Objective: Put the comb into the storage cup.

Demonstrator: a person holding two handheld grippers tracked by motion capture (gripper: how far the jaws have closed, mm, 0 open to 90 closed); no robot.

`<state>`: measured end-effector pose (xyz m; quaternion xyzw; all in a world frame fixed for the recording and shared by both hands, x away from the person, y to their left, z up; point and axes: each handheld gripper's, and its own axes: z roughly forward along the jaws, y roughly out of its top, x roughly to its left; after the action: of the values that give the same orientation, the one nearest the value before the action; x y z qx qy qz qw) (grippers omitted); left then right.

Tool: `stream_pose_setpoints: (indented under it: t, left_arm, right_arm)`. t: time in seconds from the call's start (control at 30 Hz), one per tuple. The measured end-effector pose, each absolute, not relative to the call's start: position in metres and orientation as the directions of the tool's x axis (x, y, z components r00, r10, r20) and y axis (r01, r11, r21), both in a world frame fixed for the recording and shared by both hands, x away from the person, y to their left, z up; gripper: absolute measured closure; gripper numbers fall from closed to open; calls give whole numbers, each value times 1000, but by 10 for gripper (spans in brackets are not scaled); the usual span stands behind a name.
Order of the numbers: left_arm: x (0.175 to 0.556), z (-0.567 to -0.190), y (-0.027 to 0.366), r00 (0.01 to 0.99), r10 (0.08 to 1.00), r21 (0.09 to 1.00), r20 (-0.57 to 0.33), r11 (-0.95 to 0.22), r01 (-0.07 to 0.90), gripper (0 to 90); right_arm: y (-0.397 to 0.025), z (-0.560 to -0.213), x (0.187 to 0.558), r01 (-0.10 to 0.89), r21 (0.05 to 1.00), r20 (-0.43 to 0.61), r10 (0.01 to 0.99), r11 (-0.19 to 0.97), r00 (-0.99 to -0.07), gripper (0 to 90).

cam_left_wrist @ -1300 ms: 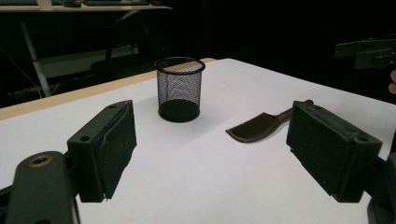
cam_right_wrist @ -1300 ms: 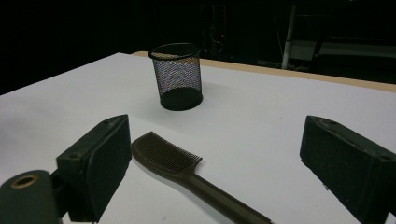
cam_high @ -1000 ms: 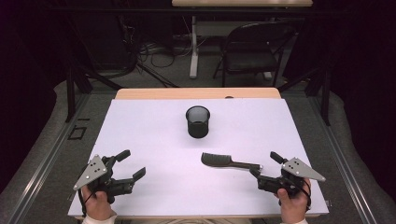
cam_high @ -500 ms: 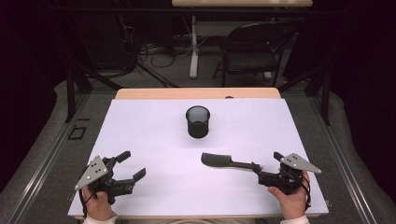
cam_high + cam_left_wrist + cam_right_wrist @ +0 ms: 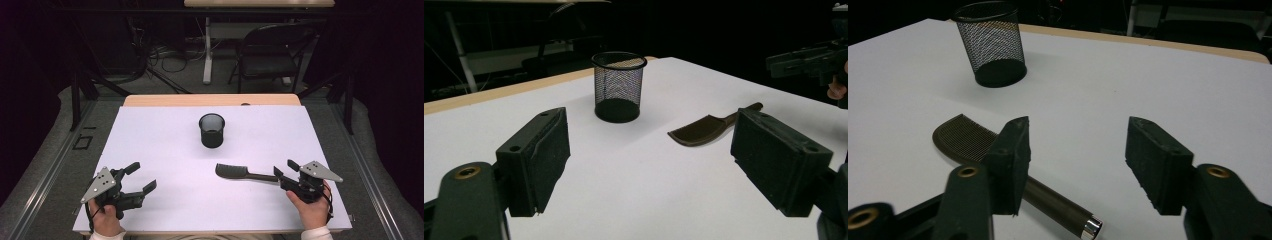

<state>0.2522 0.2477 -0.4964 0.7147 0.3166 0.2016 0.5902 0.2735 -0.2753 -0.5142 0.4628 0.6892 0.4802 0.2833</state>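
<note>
Here the brush (image 5: pixel 240 173) lies flat on the white table (image 5: pixel 165 145), near its front right, handle end just beside the right gripper (image 5: pixel 285 169), whose jaws are spread with nothing between them. The left gripper (image 5: pixel 141 177) sits at the front left, jaws also spread and empty. The mesh cup (image 5: pixel 211 130) stands upright farther back
</note>
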Motion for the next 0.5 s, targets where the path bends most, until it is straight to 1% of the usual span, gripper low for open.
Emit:
stream_pose_setpoints:
  t: [0.1,0.17,0.2,0.4,0.43,0.5]
  left_arm:
    - [253,-497,247,717,692,970,-83,-109,217,162]
    - [254,-498,246,718,691,969,-85,-109,220,162]
    - [253,-498,246,719,690,968,-82,-116,222,162]
    - [251,-498,247,711,699,970,-82,-109,219,162]
    - [251,-498,248,709,700,970,-83,-107,219,162]
    - [251,-498,248,708,701,969,-82,-111,222,162]
  right_arm:
    - [-274,-515,275,378,918,54,907,119,-417,456]
    - [-271,-517,276,381,917,61,907,114,-417,495]
    - [-269,-518,278,380,916,48,905,129,-423,509]
    - [-264,-519,285,399,903,30,903,159,-428,503]
    - [-262,-519,288,428,889,41,900,165,-433,510]
    - [-261,-520,289,440,883,47,900,165,-434,515]
